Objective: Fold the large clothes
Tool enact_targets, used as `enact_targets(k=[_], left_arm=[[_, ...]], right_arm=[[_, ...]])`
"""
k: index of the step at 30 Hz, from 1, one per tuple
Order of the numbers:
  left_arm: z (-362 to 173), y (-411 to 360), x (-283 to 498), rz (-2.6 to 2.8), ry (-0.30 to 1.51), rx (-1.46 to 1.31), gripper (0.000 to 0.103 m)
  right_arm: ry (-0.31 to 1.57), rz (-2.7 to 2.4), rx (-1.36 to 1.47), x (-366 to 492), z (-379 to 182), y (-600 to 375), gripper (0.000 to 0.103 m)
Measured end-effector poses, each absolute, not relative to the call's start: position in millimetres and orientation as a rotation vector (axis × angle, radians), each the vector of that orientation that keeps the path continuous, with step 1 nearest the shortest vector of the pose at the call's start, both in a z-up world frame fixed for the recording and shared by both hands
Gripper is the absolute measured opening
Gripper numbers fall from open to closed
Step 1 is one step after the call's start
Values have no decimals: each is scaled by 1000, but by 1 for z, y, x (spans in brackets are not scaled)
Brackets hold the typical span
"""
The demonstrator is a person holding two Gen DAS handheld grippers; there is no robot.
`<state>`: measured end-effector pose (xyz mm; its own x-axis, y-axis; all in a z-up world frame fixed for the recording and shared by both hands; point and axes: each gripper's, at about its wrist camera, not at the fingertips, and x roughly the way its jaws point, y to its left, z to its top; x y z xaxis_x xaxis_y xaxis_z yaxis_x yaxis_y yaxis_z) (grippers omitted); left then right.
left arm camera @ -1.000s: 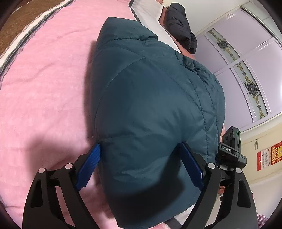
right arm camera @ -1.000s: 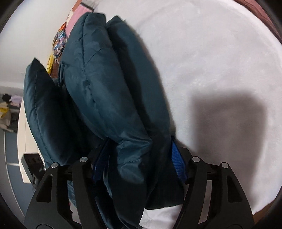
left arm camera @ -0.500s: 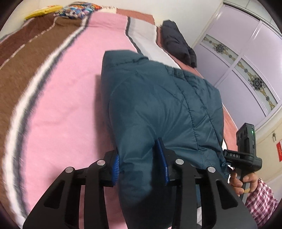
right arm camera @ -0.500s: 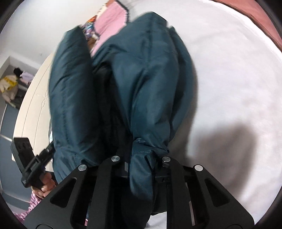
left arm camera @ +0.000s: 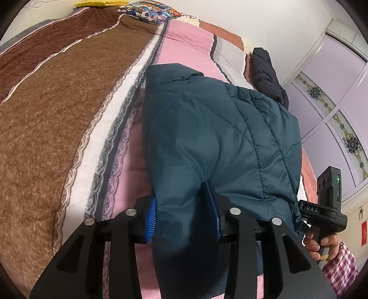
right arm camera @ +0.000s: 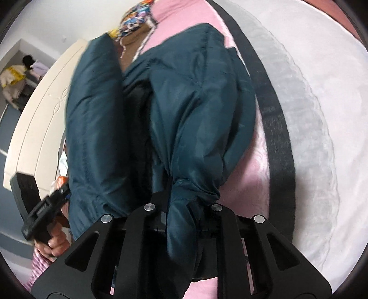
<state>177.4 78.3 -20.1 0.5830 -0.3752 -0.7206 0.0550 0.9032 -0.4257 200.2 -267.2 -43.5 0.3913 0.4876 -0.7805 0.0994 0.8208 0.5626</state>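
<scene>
Gripping teal jacket [left arm camera: 214, 142], left claw [left arm camera: 182, 216], right claw [right arm camera: 184, 207], striped blanket [left arm camera: 57, 115] beneath

Jacket [left arm camera: 207, 142]: dark teal, quilted w/ diamond stitch lines; same teal in right wrist view [right arm camera: 191, 119], slightly shiny. Bed blanket [left arm camera: 57, 110]: broad brown band, then white, grey lace-print and pink stripes; further along a grey-white band and a salmon one. Cushion [left arm camera: 149, 13]: multicolour cartoon print, blue-heavy. Yellow item [left arm camera: 101, 3] behind it. Second garment [left arm camera: 266, 71]: near-black, puffy. Wardrobe doors [left arm camera: 331, 101]: pale lilac w/ gold-and-dark floral strips. Left gripper [left arm camera: 184, 216]: black frame, blue pads. Sleeve cuff [left arm camera: 340, 269]: red-white plaid. Footboard [right arm camera: 39, 128]: cream.
</scene>
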Motion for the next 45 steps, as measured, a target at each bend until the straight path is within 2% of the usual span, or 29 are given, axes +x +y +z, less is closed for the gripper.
enact_targets(k=[3,5,7,13,16,17,18,19,23,29,32,38,45], left_arm=[[-15,75,174,-234,913,-374,47],[-7,70,168,-234,901,-342,59],[4,68,161,-234,870,-326,61],[31,77,126,-253,802,-345,61],[34,69,103,-274,803,-349,61],[33,66,98,-271,812,-348,60],[30,62,94,-274,823,-356,58],[27,59,92,-280,833,-362,54],[9,48,92,-269,889,-339,48],[-12,34,94,-236,938,-226,48],[-17,33,93,-236,943,-194,48],[-20,27,92,-249,940,-159,48],[-13,27,93,-237,947,-184,48]], right_arm=[[1175,225,616,200,-41,-277,25],[1173,208,626,197,-35,-286,28],[1161,201,624,191,-28,-296,31],[1101,148,647,175,-8,-324,32],[986,113,583,169,23,-319,32],[960,114,565,169,34,-314,31],[922,138,549,171,48,-308,23],[901,179,534,176,59,-299,20],[899,310,484,204,82,-255,13],[1027,342,454,259,56,-205,12],[1104,268,402,275,32,-202,0],[1167,231,445,272,-5,-222,0],[1163,215,511,270,4,-228,0]])
